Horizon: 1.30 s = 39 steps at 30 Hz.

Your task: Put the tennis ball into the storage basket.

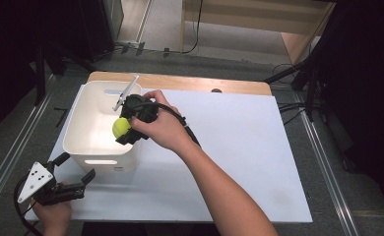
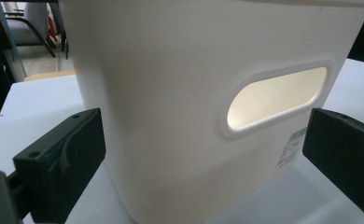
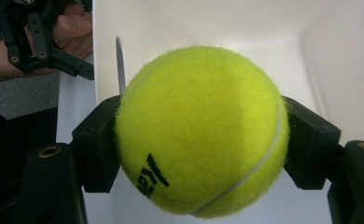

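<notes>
A yellow tennis ball is held clamped between the jaws of the right gripper over the open white bin | the left gripper is kept near the table's front-left corner, jaws spread apart, pointed at the bin's handle cut-out.

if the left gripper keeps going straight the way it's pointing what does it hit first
Most likely the white bin: the left gripper is open and points at its near wall beside the handle cutout, with bare table between. How close it is, I can't tell.
</notes>
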{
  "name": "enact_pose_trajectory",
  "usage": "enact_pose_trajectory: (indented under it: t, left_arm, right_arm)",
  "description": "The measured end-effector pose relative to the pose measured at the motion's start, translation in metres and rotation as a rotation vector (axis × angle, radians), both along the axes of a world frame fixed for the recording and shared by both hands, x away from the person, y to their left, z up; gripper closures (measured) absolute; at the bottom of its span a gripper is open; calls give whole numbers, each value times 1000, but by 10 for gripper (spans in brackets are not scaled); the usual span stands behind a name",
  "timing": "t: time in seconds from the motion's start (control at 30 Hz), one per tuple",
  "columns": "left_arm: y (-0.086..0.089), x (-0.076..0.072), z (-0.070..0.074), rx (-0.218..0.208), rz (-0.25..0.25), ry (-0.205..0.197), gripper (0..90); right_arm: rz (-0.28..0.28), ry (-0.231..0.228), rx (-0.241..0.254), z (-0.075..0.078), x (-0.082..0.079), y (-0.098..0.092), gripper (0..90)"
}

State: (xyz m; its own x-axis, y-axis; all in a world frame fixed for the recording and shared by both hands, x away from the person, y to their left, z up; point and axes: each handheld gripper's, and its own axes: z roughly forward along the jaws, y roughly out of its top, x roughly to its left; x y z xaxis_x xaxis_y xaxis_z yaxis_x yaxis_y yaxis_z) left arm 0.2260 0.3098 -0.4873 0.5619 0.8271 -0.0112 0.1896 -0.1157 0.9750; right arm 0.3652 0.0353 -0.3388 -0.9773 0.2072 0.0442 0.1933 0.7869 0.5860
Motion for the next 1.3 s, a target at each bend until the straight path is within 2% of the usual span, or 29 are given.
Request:
enact_pose_trajectory:
  t: [0.6, 1.3]
  left_arm:
    - [0, 0, 0, -3, 0, 0, 0]
    - [0, 0, 0, -3, 0, -1, 0]
  right_arm:
    - [2, 21, -29, -15, 4, 13, 242]
    - [20, 32, -104, -30, 5, 24, 239]
